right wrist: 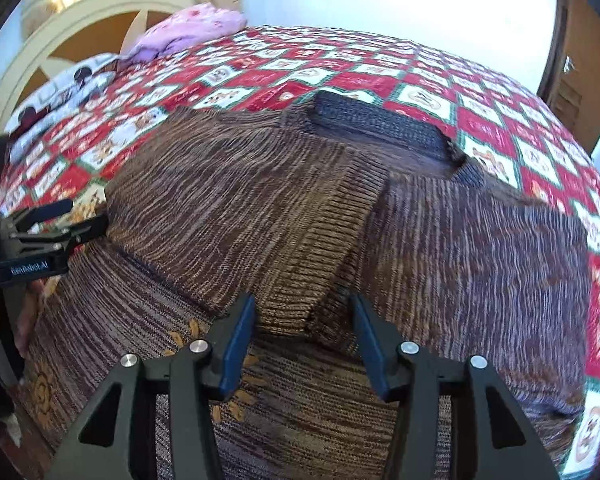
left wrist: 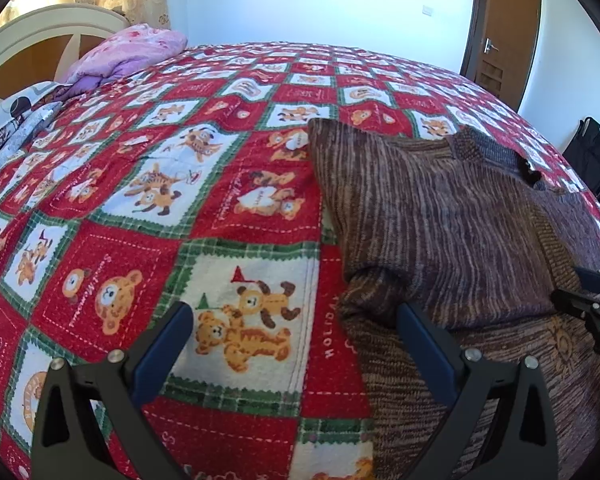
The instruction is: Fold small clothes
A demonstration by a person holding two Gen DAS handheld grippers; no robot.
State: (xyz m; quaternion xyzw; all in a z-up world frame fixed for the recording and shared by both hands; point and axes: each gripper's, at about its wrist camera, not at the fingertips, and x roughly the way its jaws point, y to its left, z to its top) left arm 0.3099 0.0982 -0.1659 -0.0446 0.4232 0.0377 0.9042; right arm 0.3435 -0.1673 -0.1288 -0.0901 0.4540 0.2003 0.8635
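A brown striped knit sweater [left wrist: 452,224] lies on the bed, with both sleeves folded in over its chest; it fills the right wrist view [right wrist: 260,208]. Its dark ribbed collar [right wrist: 376,124] points to the far side. My left gripper [left wrist: 296,316] is open and empty, at the sweater's left edge over the bedspread. My right gripper [right wrist: 304,308] is open and empty, just above the folded sleeve cuffs [right wrist: 300,292]. The left gripper also shows at the left of the right wrist view [right wrist: 56,216], and the right gripper shows at the right edge of the left wrist view [left wrist: 592,296].
A red, white and green teddy-bear bedspread [left wrist: 204,200] covers the bed. A pink quilt [left wrist: 128,52] and patterned pillows [left wrist: 16,120] lie by the cream headboard [left wrist: 48,28]. A black bag [left wrist: 592,156] stands beside the bed near a brown door [left wrist: 504,36].
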